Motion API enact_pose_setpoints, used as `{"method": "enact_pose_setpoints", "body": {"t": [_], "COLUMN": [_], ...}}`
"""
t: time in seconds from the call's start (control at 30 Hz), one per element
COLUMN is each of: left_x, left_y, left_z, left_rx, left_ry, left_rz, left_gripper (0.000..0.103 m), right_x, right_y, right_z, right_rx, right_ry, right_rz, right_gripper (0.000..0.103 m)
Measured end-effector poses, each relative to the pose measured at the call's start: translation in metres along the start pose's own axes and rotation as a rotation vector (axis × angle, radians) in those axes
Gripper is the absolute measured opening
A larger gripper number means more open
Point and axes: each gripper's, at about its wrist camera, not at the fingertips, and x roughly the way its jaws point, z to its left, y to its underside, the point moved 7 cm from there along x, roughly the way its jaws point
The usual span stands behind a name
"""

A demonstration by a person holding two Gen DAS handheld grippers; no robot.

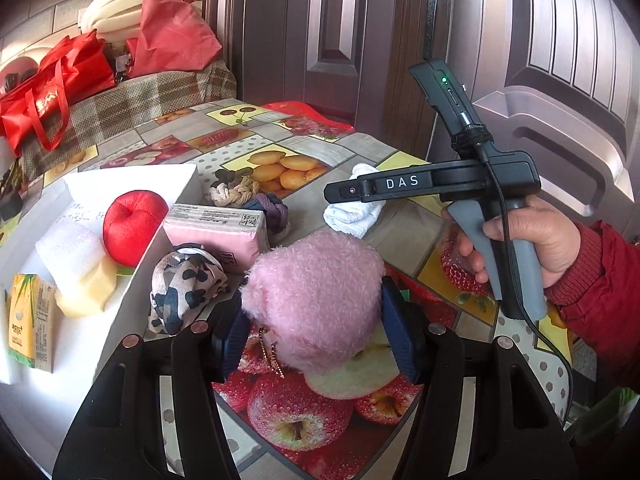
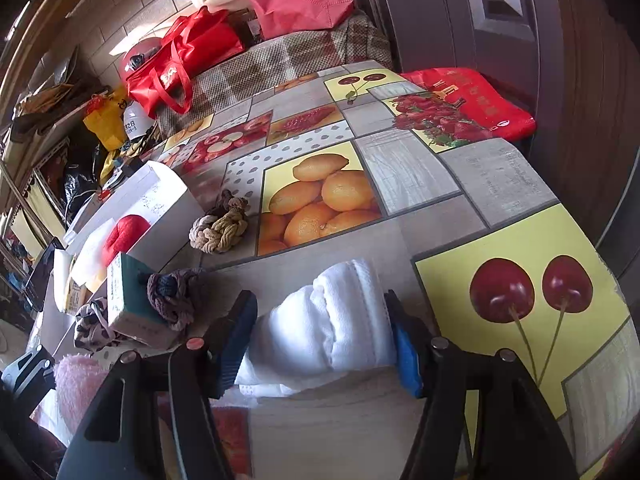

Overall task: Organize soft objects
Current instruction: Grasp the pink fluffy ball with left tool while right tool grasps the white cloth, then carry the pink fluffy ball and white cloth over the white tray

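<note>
Left wrist view showed the left claw (image 1: 316, 336) clamped on a pink plush toy (image 1: 316, 296), just right of the white box (image 1: 132, 280). The right claw (image 2: 324, 344) straddled a rolled white towel (image 2: 332, 320) on the desk (image 2: 500, 184), farther right; I couldn't tell whether it gripped. Collecting seemed underway; next, carry the plush left into the box. Inside lay a juice carton (image 1: 30, 324), foam pieces (image 1: 72, 252) and a red plush apple (image 1: 134, 224).

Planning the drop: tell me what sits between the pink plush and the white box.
The cow-print cloth sits between pink plush and white box, seen in the left wrist view.
</note>
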Motion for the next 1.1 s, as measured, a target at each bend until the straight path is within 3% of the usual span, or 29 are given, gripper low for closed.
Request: {"method": "enact_pose_setpoints", "body": {"t": [0.1, 0.23, 0.37, 0.5, 0.63, 0.77, 0.9, 1.1], "left_x": [-0.001, -0.003, -0.011, -0.027, -0.047, -0.057, -0.066, -0.08], "left_y": [0.0, -0.001, -0.002, -0.005, -0.007, -0.009, -0.009, -0.002], "left_z": [0.0, -0.001, -0.002, -0.004, -0.004, 0.005, 0.018, 0.03], "left_rx": [0.004, 0.007, 0.008, 0.022, 0.029, -0.011, -0.061, -0.057], "left_ry": [-0.001, -0.004, -0.012, -0.024, -0.04, -0.062, -0.085, -0.133], "left_rz": [-0.005, -0.015, -0.057, -0.139, -0.238, -0.286, -0.319, -0.342], "left_gripper": [0.06, 0.06, 0.06, 0.06, 0.06, 0.06, 0.06, 0.06], "right_x": [-0.002, -0.001, -0.004, -0.024, -0.063, -0.092, -0.1, -0.098], "right_y": [0.007, 0.01, 0.008, 0.008, 0.008, 0.01, 0.014, 0.018], "right_z": [0.006, 0.01, 0.016, 0.023, 0.04, 0.057, 0.075, 0.097], "right_rx": [-0.033, -0.077, -0.106, -0.134, -0.176, -0.173, -0.197, -0.244], "right_ry": [0.006, 0.055, 0.037, 0.072, 0.097, 0.067, 0.049, 0.021], "right_rz": [0.009, 0.013, -0.008, -0.11, -0.31, -0.444, -0.492, -0.499], "right_gripper": [0.083, 0.081, 0.053, 0.047, 0.047, 0.047, 0.047, 0.047]}}
